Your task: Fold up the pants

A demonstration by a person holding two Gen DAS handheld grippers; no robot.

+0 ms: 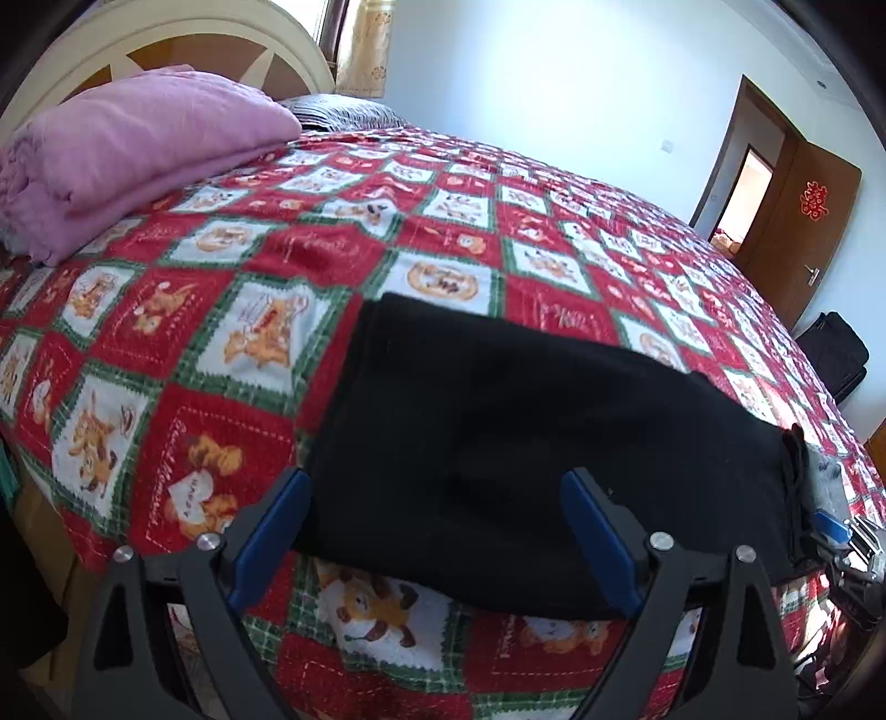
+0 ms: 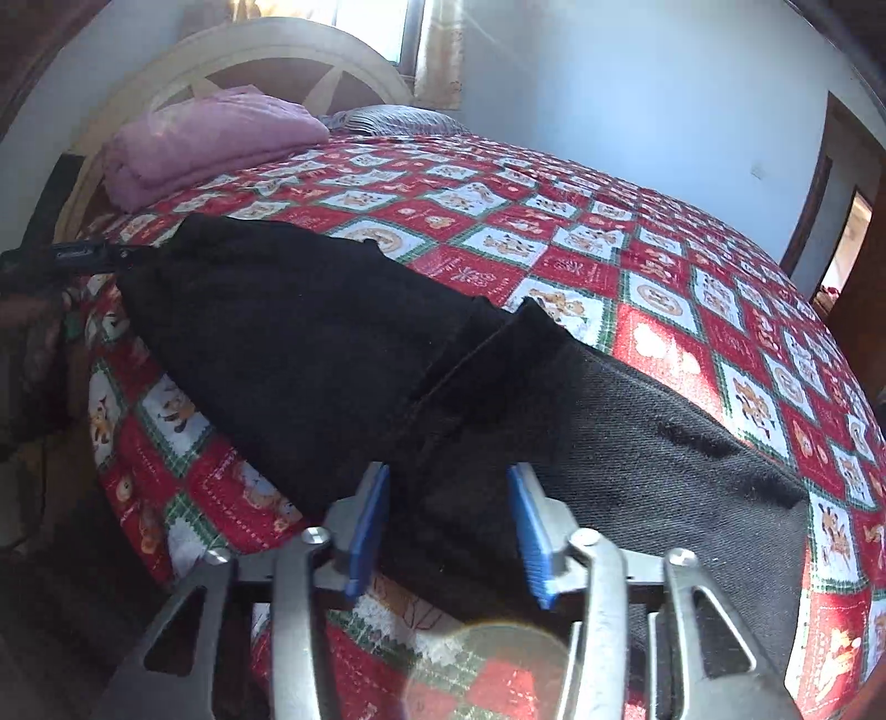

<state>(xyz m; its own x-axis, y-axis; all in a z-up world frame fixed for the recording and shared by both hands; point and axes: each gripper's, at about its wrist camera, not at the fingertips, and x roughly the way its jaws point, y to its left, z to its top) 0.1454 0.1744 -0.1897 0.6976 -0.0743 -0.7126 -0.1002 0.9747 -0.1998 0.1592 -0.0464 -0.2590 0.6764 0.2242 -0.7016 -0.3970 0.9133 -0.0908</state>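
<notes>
Black pants (image 1: 531,421) lie folded lengthwise on the red patterned bedspread (image 1: 266,260), near the bed's front edge. My left gripper (image 1: 437,509) is open, its blue pads astride the near left end of the pants, just above the cloth. In the right wrist view the pants (image 2: 310,343) run from the far left to the near right, with the grey inner waistband side (image 2: 664,459) showing. My right gripper (image 2: 448,515) is open over a fold near the front edge. The right gripper's tip (image 1: 836,526) shows at the pants' right end in the left view.
A folded pink blanket (image 1: 127,149) and a striped pillow (image 1: 343,111) lie at the cream headboard (image 1: 221,44). A brown door (image 1: 803,221) stands open at the far right, with a black bag (image 1: 836,354) on the floor beside the bed.
</notes>
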